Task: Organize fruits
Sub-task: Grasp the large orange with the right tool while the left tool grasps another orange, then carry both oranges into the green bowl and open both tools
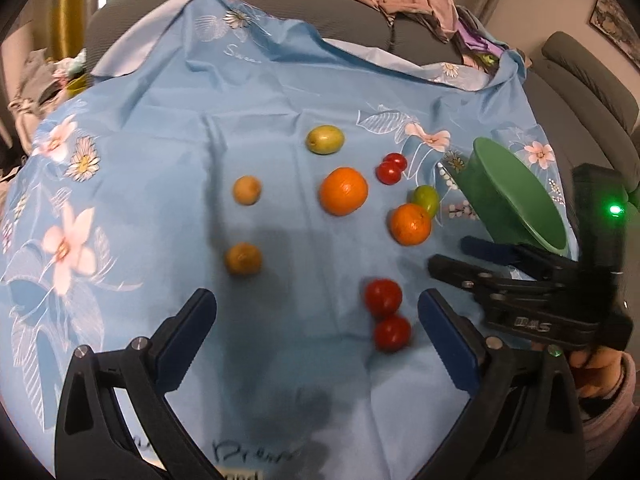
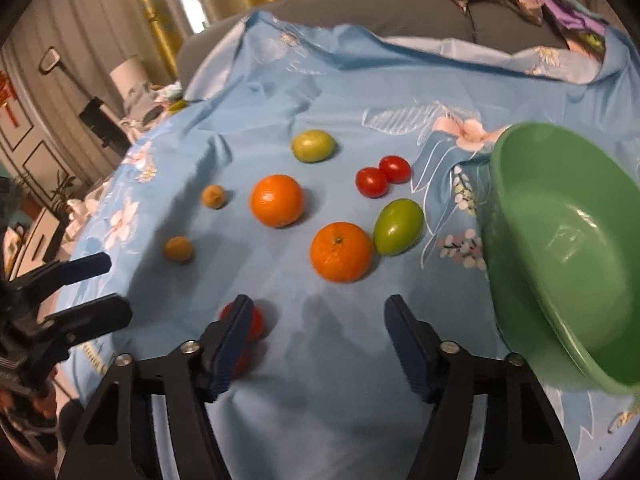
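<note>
While both grippers are held above the near edge of the blue floral cloth [image 1: 168,152], nothing is gripped by either. The left gripper [image 1: 316,340] is seen with its fingers spread wide, a pair of red tomatoes [image 1: 386,314] lying on the cloth just inside its right finger. The right gripper [image 2: 318,344] is likewise spread open, empty cloth lying between its fingers. Fruit is scattered over the middle of the cloth: two oranges [image 2: 277,200], touching the nearer one a green fruit [image 2: 398,226], another green fruit [image 2: 313,145] toward the far edge, a second tomato pair [image 2: 383,176], and two small brown fruits [image 2: 179,249] toward the left edge. A green bowl [image 2: 560,248] is seen tilted at the right edge of the cloth, apart from the fruit.
</note>
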Motion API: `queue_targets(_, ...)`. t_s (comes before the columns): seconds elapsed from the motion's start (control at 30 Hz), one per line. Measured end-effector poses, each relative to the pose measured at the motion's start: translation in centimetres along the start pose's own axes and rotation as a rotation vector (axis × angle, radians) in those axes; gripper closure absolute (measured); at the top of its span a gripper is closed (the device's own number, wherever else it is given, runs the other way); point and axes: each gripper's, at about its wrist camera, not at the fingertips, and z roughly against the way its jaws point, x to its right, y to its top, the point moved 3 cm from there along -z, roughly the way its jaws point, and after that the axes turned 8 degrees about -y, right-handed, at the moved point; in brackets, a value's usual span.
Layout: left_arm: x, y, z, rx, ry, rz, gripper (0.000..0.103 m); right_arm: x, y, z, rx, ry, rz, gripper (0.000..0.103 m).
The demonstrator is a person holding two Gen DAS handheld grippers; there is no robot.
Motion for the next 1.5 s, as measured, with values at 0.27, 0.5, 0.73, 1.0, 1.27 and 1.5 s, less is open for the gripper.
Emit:
queue_targets(0.27, 0.2, 3.7, -4.5, -0.052, -0.016, -0.051, 0.012, 0.7, 1.3, -3.6, -0.067, 0.011, -0.035, 0.043)
queue_targets(0.5, 0.5, 6.2, -8.2, -0.101, -0.013, -0.092, 0.032, 0.7, 2.3, -4.6, -0.066, -0.004, 0.009, 0.053)
queue_targets(0.73, 0.8, 6.8, -11.2, -0.161, 0.007, -0.126, 0.057, 1.1, 2.3, -4.6, -0.058, 0.004, 0.017, 0.058)
queue_targets(1.0, 0.8, 6.8, -11.1, -0.163, 0.006, -0.130, 0.059, 1.3, 2.4, -4.4, -0.047, 0.008, 0.005, 0.059)
queue_targets(1.27, 2.1, 5.6, -6.5, -0.096, -0.043, -0.111, 0.059, 1.3, 1.8, -1.5, -0.001, 0.024, -0.006, 0.059)
queue_targets(1.5, 3.7, 4.0, -2.5, -0.040, -0.072, -0.105, 0.059, 1.2, 1.6, 2.3, 0.087, -0.012, 0.000, 0.059)
